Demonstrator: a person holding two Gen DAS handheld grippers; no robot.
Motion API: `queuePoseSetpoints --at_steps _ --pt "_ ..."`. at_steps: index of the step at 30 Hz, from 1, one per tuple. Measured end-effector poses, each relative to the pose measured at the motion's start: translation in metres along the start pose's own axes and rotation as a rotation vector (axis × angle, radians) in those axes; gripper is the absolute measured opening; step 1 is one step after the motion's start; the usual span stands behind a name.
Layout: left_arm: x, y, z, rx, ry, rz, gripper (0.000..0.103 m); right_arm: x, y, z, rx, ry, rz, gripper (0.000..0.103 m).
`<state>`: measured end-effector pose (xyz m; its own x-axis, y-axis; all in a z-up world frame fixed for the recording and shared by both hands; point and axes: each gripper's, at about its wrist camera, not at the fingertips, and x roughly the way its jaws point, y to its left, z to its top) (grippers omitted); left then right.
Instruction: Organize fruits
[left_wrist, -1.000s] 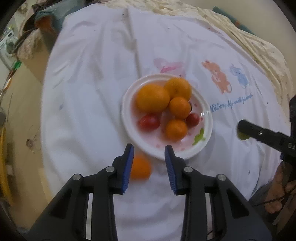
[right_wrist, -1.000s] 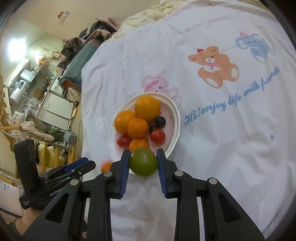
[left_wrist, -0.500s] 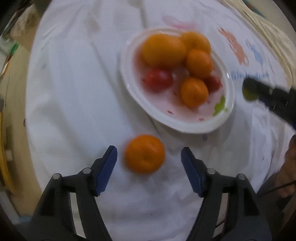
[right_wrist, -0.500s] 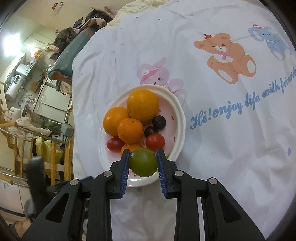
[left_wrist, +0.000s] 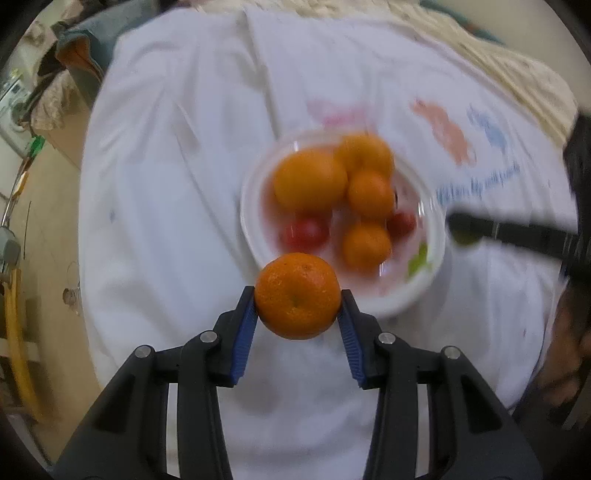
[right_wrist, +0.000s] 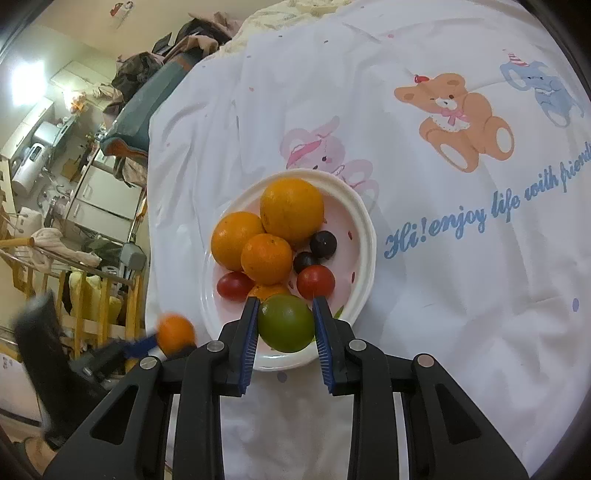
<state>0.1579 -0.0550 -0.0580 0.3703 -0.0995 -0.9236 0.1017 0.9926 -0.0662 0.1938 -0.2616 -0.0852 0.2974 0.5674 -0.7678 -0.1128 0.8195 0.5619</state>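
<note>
While the left gripper (left_wrist: 297, 308), its jaws just closing, pinches a mandarin (left_wrist: 297, 295) near the plate (right_wrist: 364, 236), the right gripper (right_wrist: 285, 325) clamps a green fruit (right_wrist: 285, 322) over the plate's near rim.

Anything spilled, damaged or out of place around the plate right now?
Nothing stands out. The plate sits flat on the cloth with its fruit inside; the left gripper holds a mandarin and the right gripper a green fruit, both whole.
</note>
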Motion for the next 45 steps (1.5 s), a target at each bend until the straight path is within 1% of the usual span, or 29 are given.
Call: queuePoseSetpoints --at_steps 4,6,7,11,15,19,21,23,24,25,31,32,34,35,36,37,40,43,45 --pt "0.018 0.003 0.02 -0.018 0.032 -0.007 0.039 0.008 -0.001 0.001 0.009 0.018 -0.004 0.03" --pt "0.026 0.002 0.023 -0.015 0.041 -0.002 0.039 0.011 -0.002 0.0 0.01 0.025 -0.006 0.03" --pt "0.03 0.002 0.025 -0.011 0.044 -0.013 0.039 0.013 -0.002 0.0 0.009 0.028 -0.009 0.03" --pt "0.042 -0.004 0.027 0.0 0.057 -0.01 0.04 0.02 -0.003 0.0 0.019 0.04 -0.002 0.031" --pt "0.042 -0.005 0.029 -0.006 0.05 -0.005 0.041 0.03 -0.002 0.001 0.018 0.058 0.0 0.031" --pt "0.044 -0.005 0.029 -0.013 0.063 0.002 0.042 0.04 -0.004 0.0 0.023 0.082 -0.012 0.031" --pt "0.045 -0.004 0.029 -0.017 0.074 0.002 0.048 0.041 -0.004 0.0 0.025 0.087 -0.011 0.032" --pt "0.044 -0.002 0.028 -0.027 0.07 0.013 0.063 0.041 -0.004 0.0 0.029 0.087 -0.006 0.033" --pt "0.043 -0.001 0.028 -0.029 0.065 0.021 0.065 0.04 -0.004 0.0 0.031 0.083 -0.006 0.033" --pt "0.043 -0.001 0.028 -0.027 0.059 0.028 0.07 0.04 -0.005 0.0 0.032 0.08 -0.003 0.033" --pt "0.04 -0.003 0.026 -0.01 0.047 0.041 0.071 0.034 -0.008 0.002 0.045 0.064 -0.005 0.034" --pt "0.039 -0.003 0.026 -0.012 0.046 0.039 0.071 0.031 -0.008 0.003 0.045 0.056 -0.012 0.036" --pt "0.035 -0.001 0.024 -0.023 0.039 0.021 0.072 0.024 -0.008 0.003 0.044 0.039 -0.016 0.058" --pt "0.033 -0.001 0.024 -0.027 0.034 0.015 0.074 0.019 -0.008 0.003 0.045 0.022 -0.022 0.072" --pt "0.029 0.0 0.023 -0.031 0.023 0.013 0.076 0.015 -0.008 0.002 0.042 0.003 -0.026 0.075" --pt "0.027 0.001 0.023 -0.033 0.014 0.014 0.078 0.012 -0.007 0.002 0.041 -0.009 -0.028 0.075" --pt "0.015 0.004 0.022 -0.041 -0.023 0.014 0.078 0.003 -0.005 0.001 0.035 -0.031 -0.021 0.075" --pt "-0.002 0.008 0.022 -0.057 -0.073 0.009 0.078 -0.014 0.001 -0.003 0.014 -0.073 -0.025 0.076" --pt "-0.017 0.012 0.02 -0.079 -0.111 -0.005 0.078 -0.026 0.005 -0.006 -0.005 -0.102 -0.024 0.083"
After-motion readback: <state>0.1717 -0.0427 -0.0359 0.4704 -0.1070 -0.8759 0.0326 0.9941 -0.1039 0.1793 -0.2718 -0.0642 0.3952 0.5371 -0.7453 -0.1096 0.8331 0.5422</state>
